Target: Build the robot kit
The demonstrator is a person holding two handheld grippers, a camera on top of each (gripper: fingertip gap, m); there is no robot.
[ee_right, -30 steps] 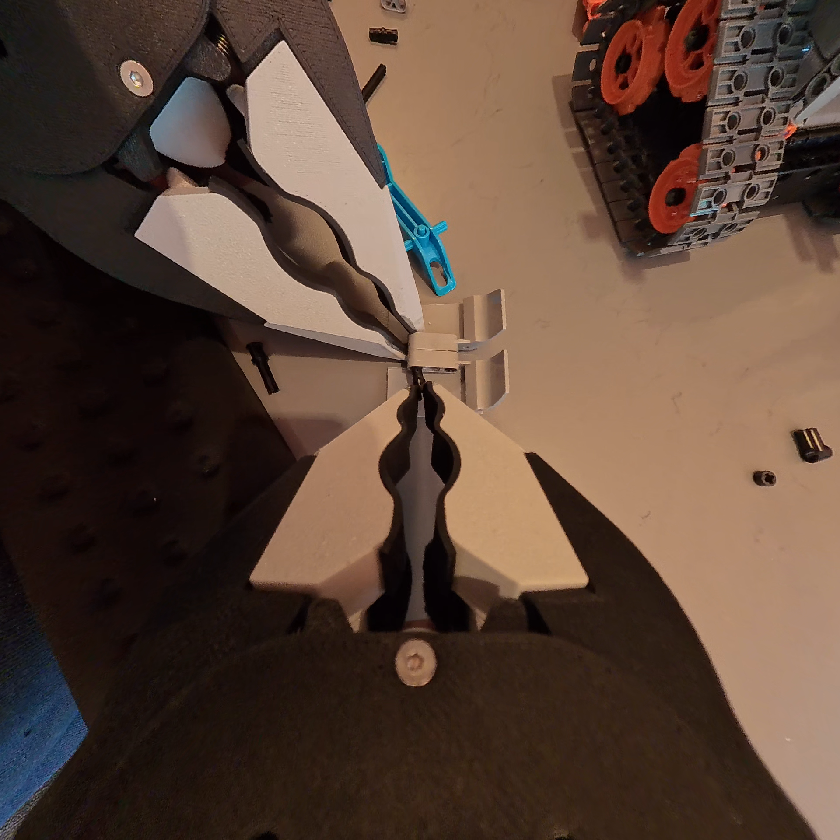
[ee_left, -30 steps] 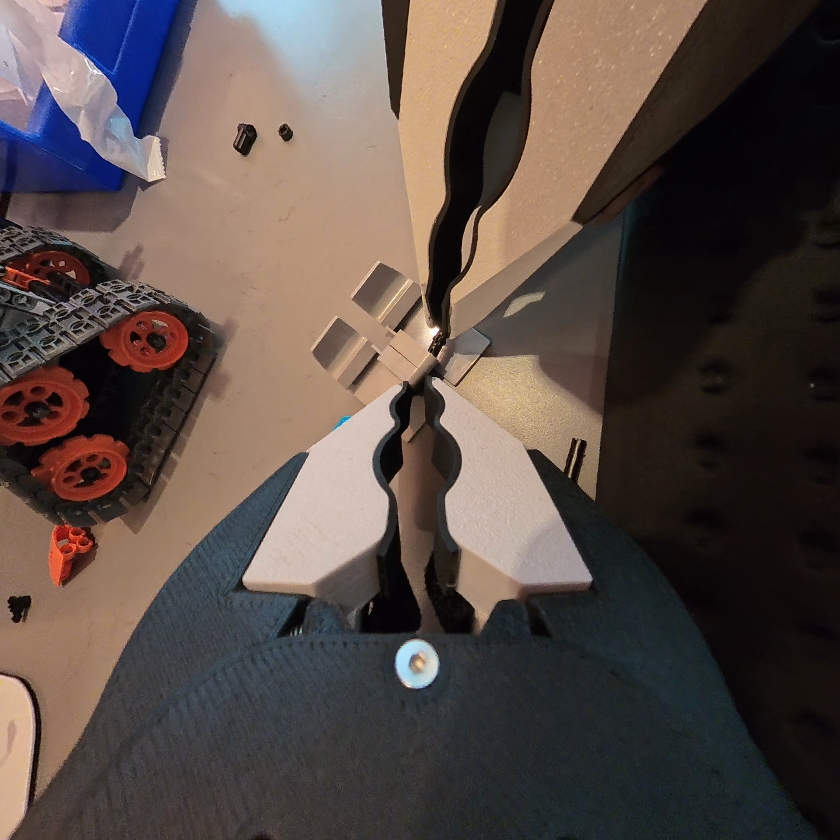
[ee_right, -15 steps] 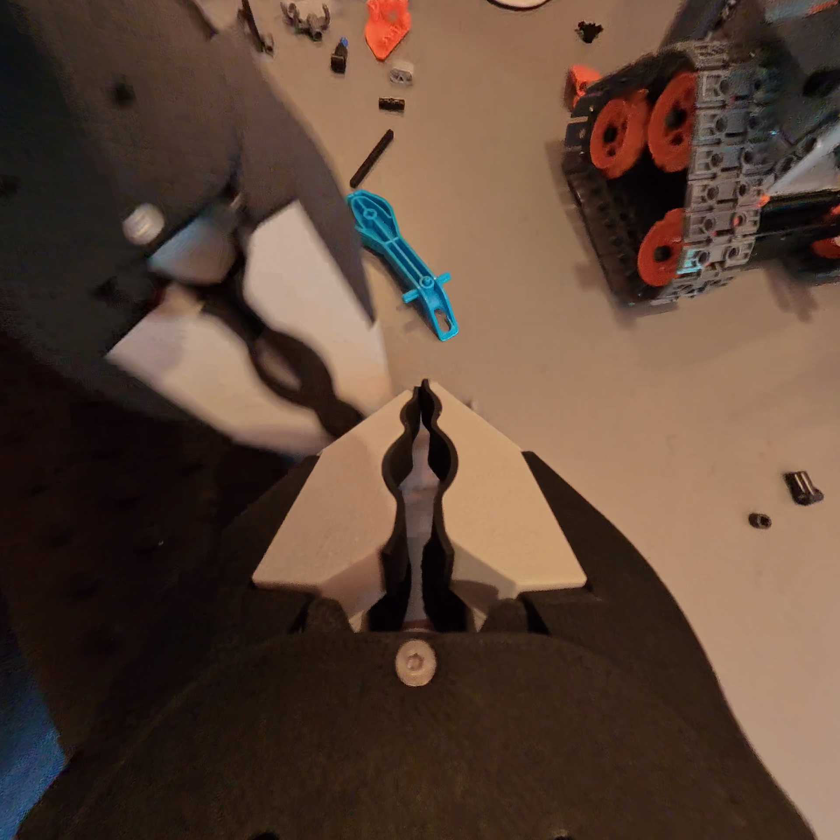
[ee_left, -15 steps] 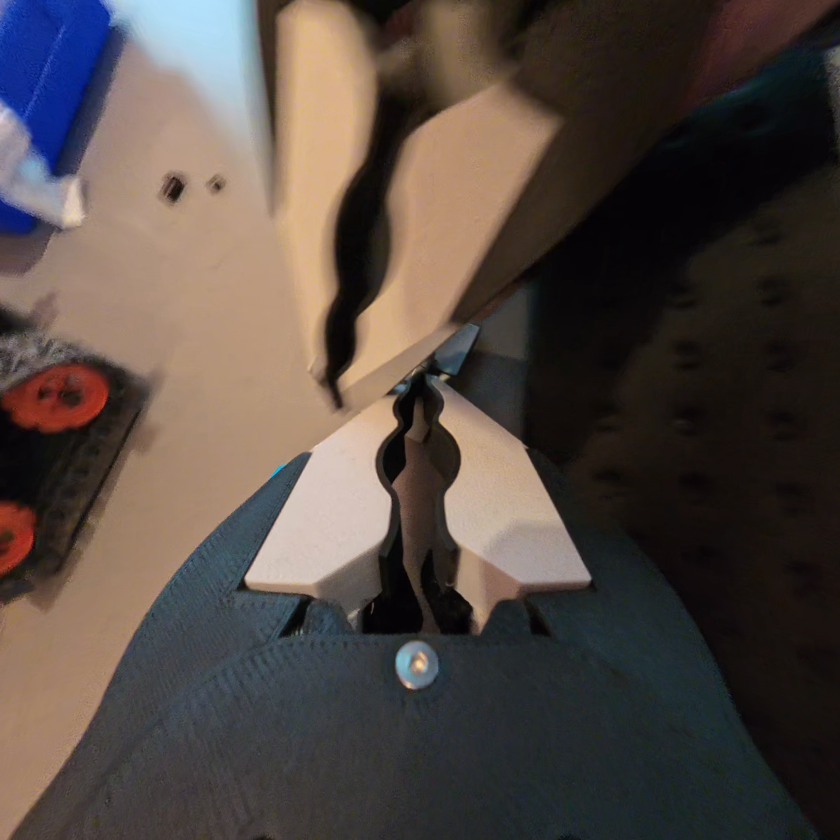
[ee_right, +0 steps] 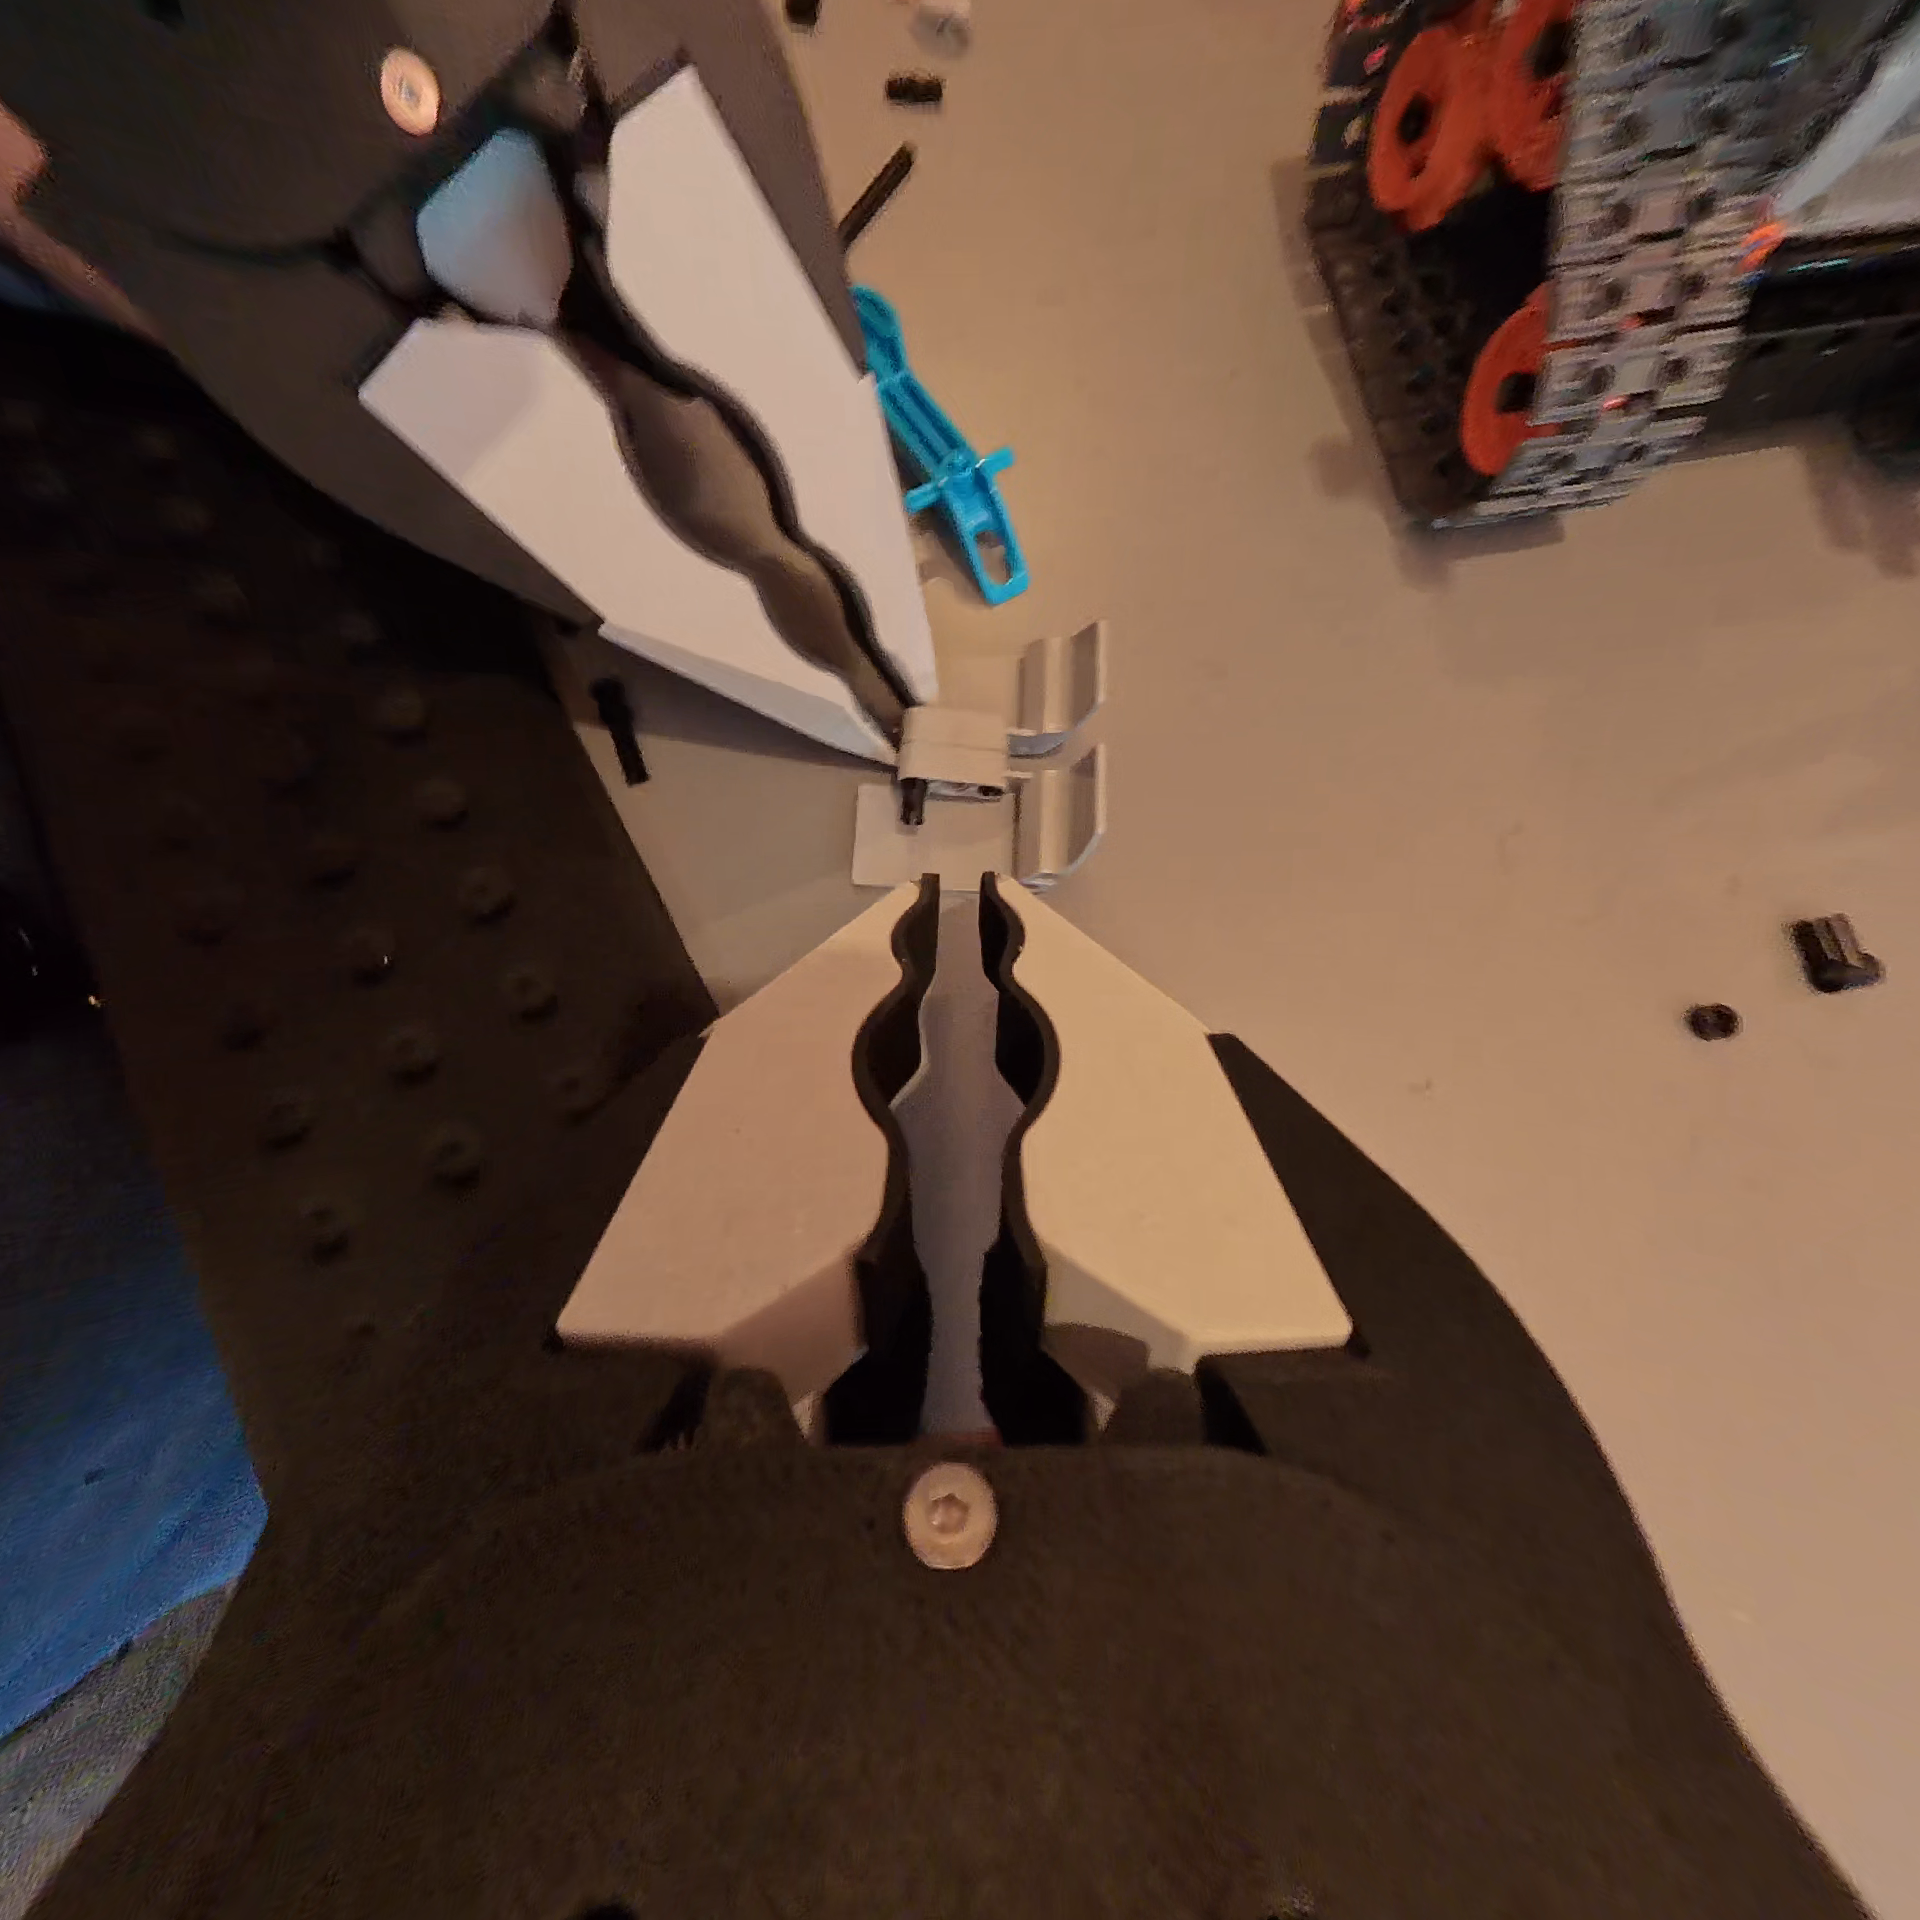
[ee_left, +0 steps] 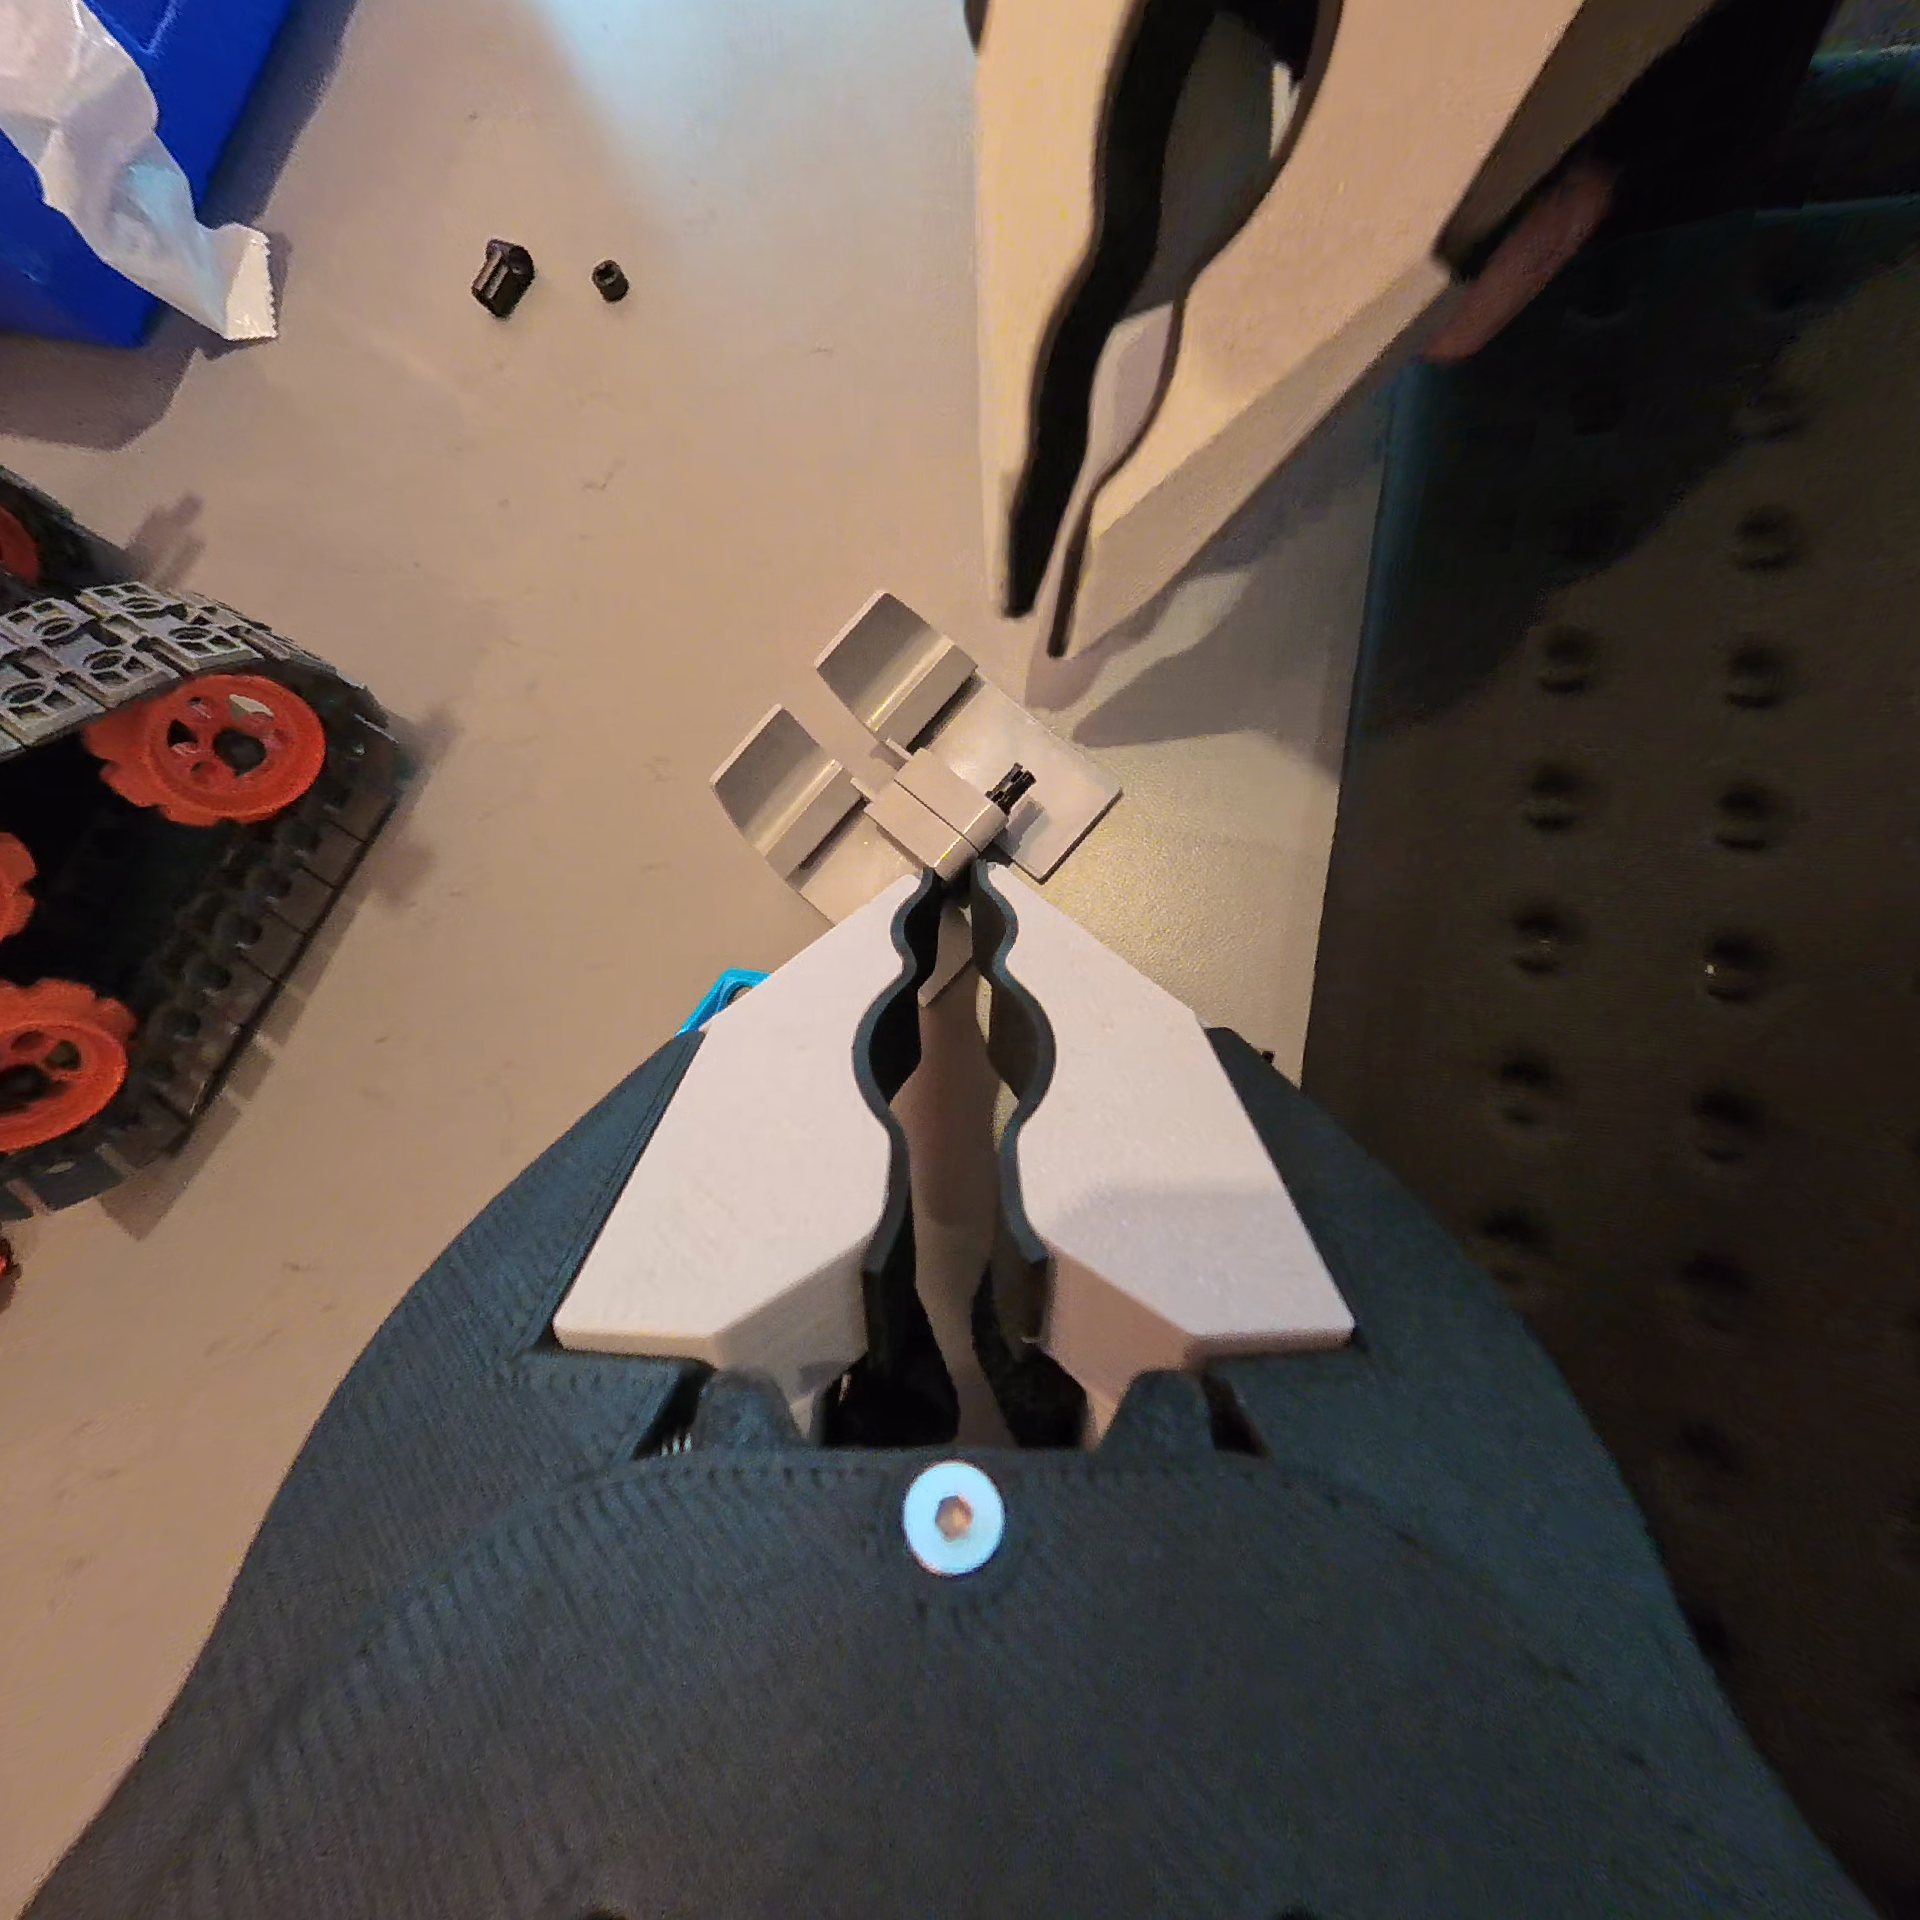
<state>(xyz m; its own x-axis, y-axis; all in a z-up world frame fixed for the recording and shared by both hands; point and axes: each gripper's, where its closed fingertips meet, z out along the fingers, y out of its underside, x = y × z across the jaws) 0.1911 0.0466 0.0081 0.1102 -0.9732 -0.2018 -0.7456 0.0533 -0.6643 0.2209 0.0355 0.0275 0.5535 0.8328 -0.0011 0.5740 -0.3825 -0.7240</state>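
My left gripper [ee_left: 951, 883] is shut on a grey plastic part [ee_left: 904, 758] with two curved fins and holds it just above the table. A short black pin [ee_left: 1010, 781] sticks out of the part's block. My right gripper [ee_right: 958, 883] is slightly open and empty, its tips a little short of the grey part [ee_right: 1060, 686] and the black pin [ee_right: 912, 805]. The left gripper [ee_right: 899, 717] shows at upper left in the right wrist view. The right gripper [ee_left: 1039, 623] hangs above the part in the left wrist view.
A tracked model with orange wheels [ee_left: 187, 831] [ee_right: 1558, 312] stands on the beige table. A blue bin [ee_left: 104, 260] holds a plastic bag. A blue tool [ee_right: 956, 488], loose black pieces [ee_left: 504, 275] [ee_right: 1834, 951] and a dark studded mat [ee_right: 312, 831] lie nearby. There is about 4 cm between the tips of the two grippers.
My right gripper was shut on the black pin at the grey part, swung away, and is now back near it with jaws slightly apart. The pin stays in the part.
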